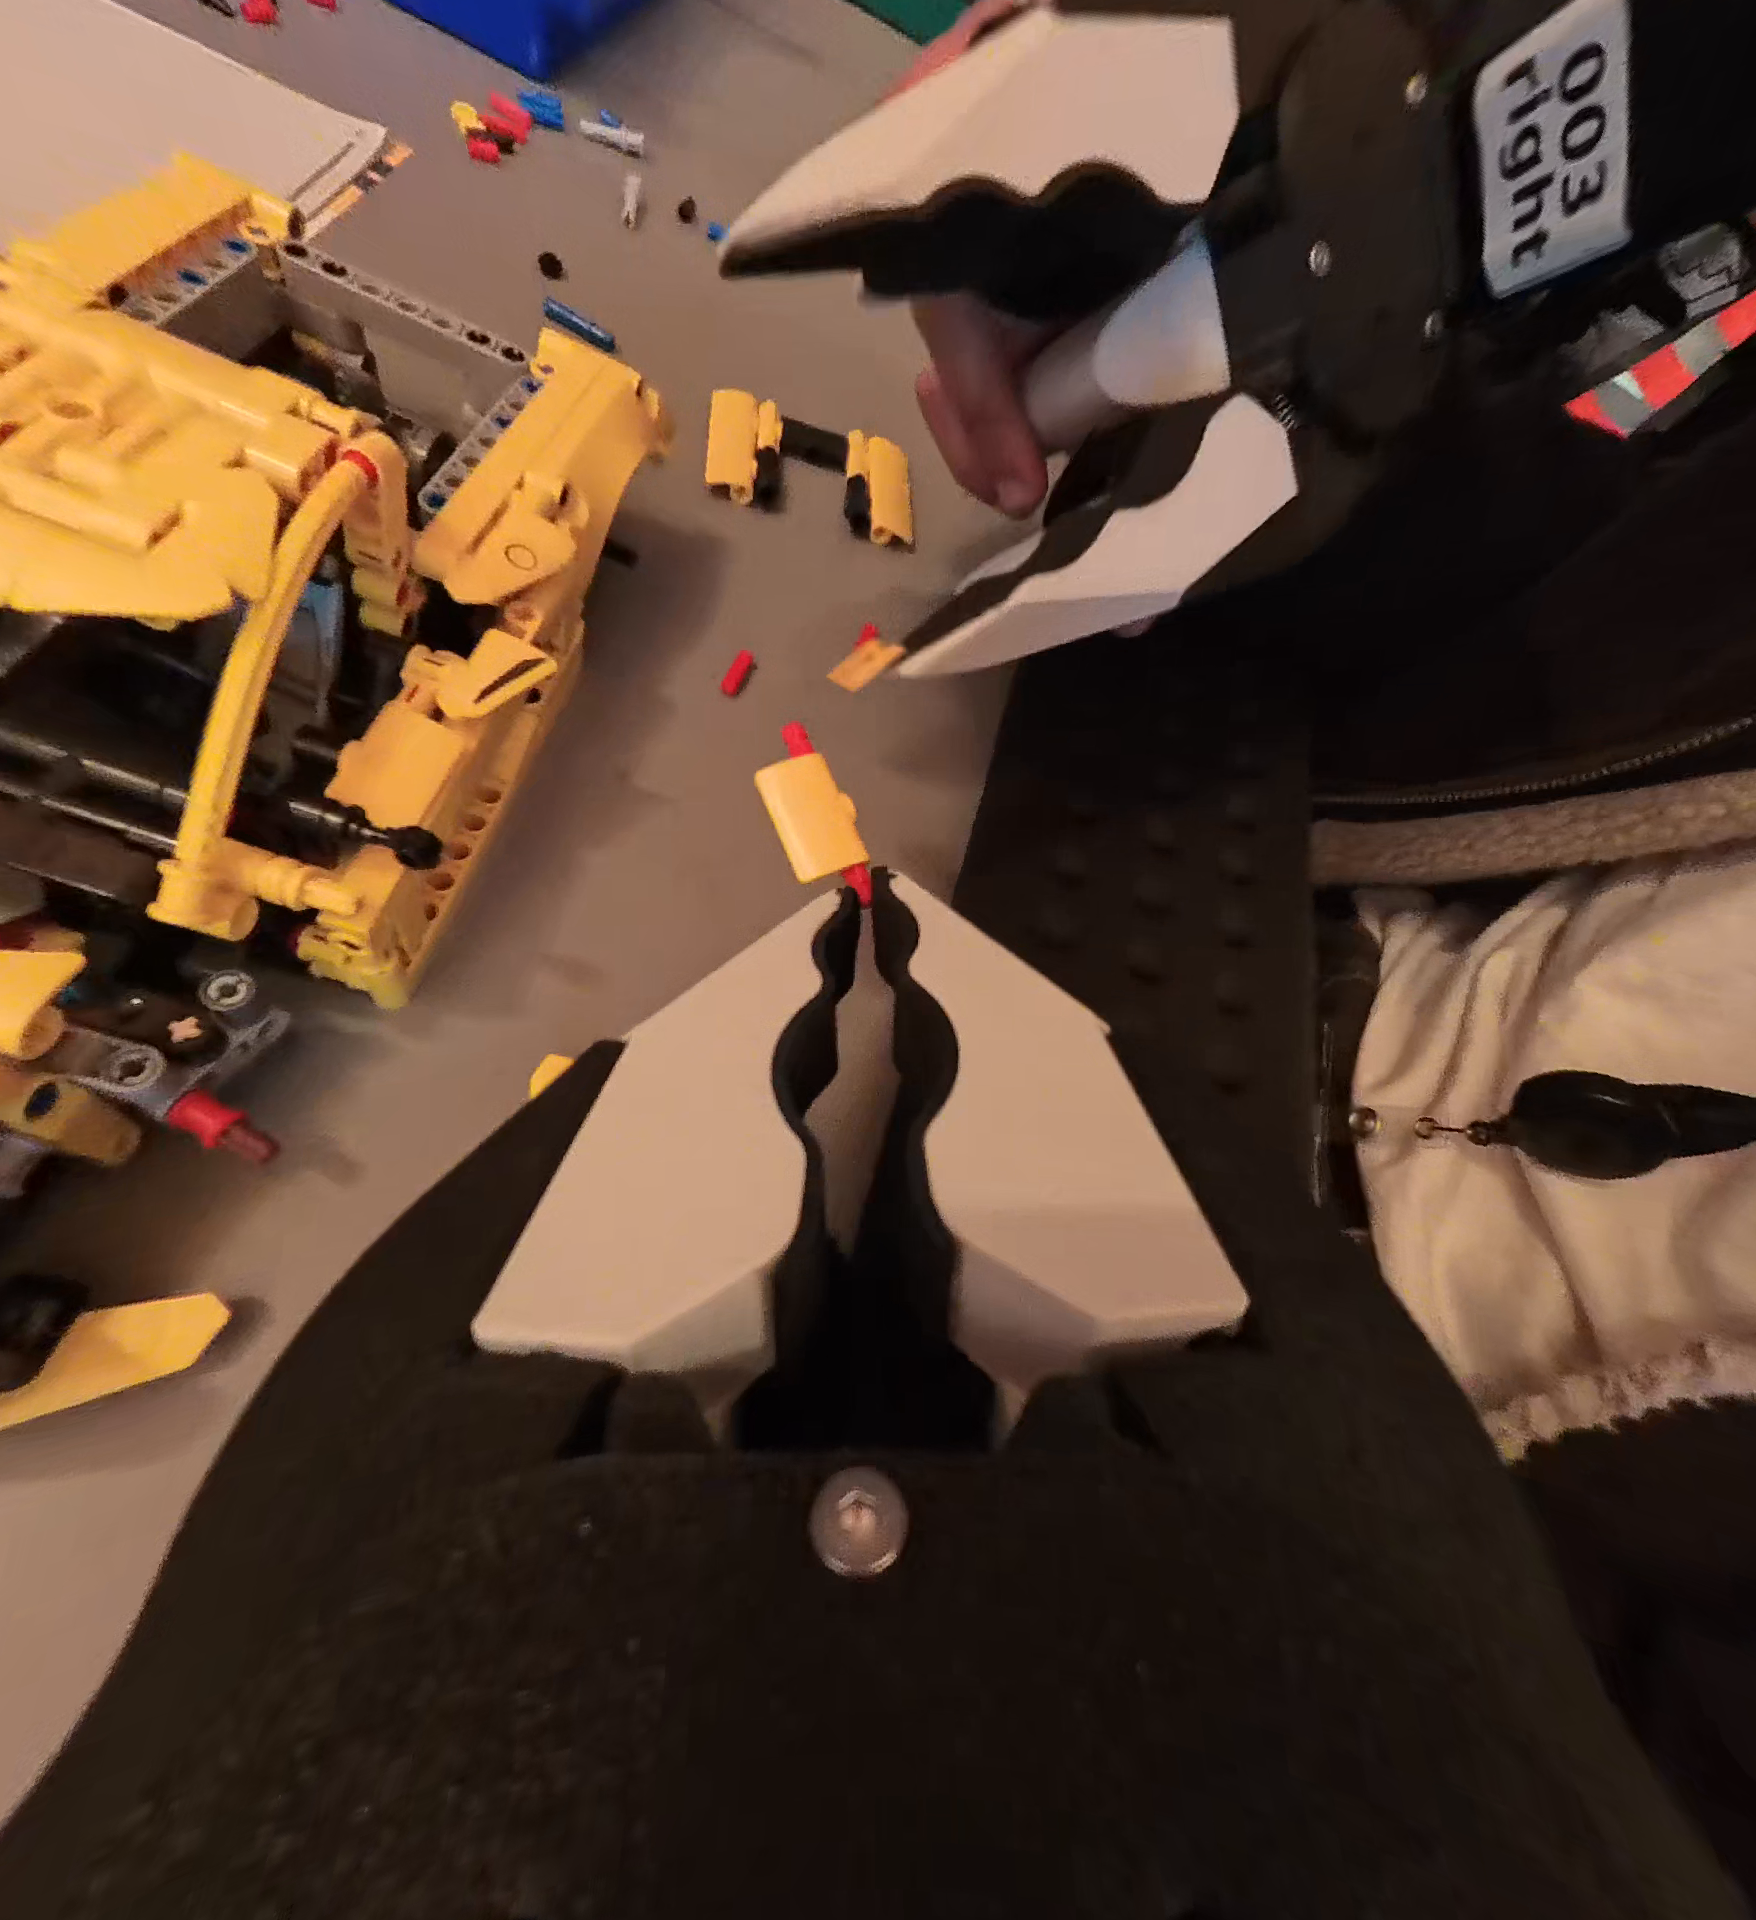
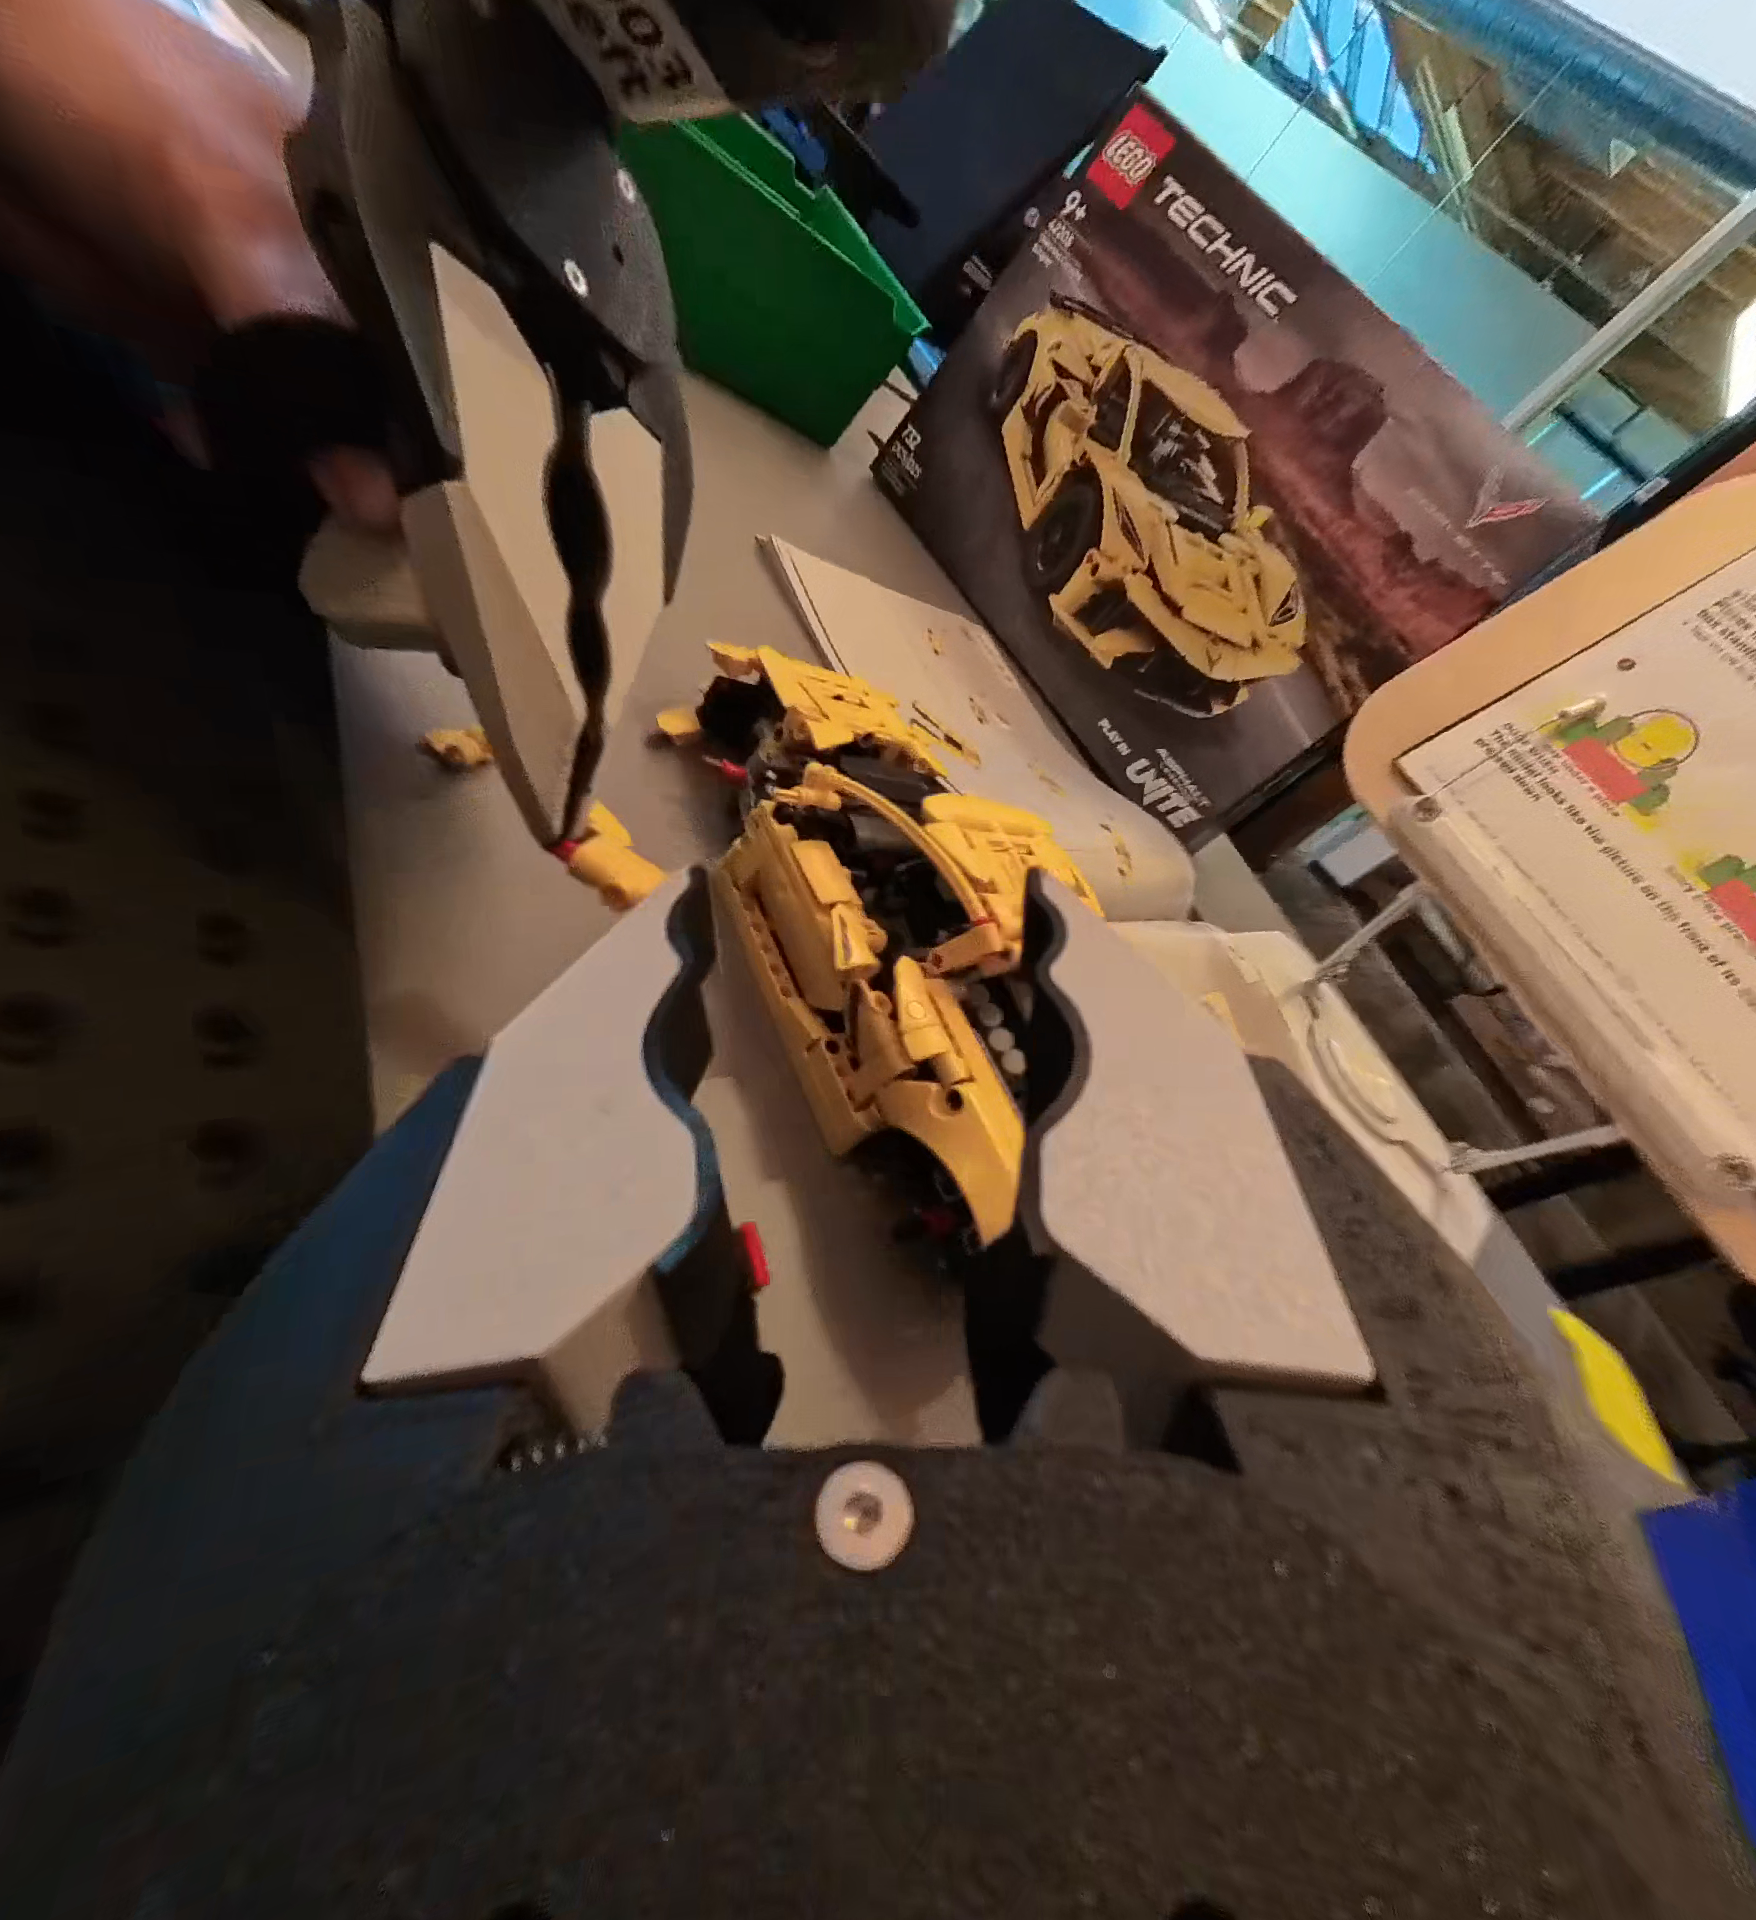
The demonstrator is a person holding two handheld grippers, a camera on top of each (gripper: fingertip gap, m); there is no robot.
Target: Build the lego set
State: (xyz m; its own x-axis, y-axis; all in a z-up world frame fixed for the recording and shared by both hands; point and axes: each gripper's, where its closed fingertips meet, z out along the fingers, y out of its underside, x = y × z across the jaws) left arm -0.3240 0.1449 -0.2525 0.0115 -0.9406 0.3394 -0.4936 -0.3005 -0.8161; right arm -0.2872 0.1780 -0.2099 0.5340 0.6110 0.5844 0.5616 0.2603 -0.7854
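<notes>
My left gripper (image 1: 866, 891) is shut on the red pin (image 1: 858, 881) of a small yellow connector piece (image 1: 812, 816) and holds it above the grey table (image 1: 645, 644). It also shows in the right wrist view (image 2: 567, 836), with the yellow piece (image 2: 614, 857) at its tip. My right gripper (image 2: 866, 894) is open and empty, and its jaws frame the part-built yellow car (image 2: 884, 987). In the left wrist view the right gripper (image 1: 827, 457) hangs open ahead of the left one. The car (image 1: 282, 571) lies to the left.
A yellow-and-black sub-assembly (image 1: 734, 447), a red pin (image 1: 739, 672) and a small yellow piece (image 1: 866, 665) lie on the table. Loose pieces (image 1: 510, 120) lie farther back. The set's box (image 2: 1217, 499), a booklet (image 2: 915, 644), a green bin (image 2: 770, 281) and a board (image 2: 1632, 831) stand behind.
</notes>
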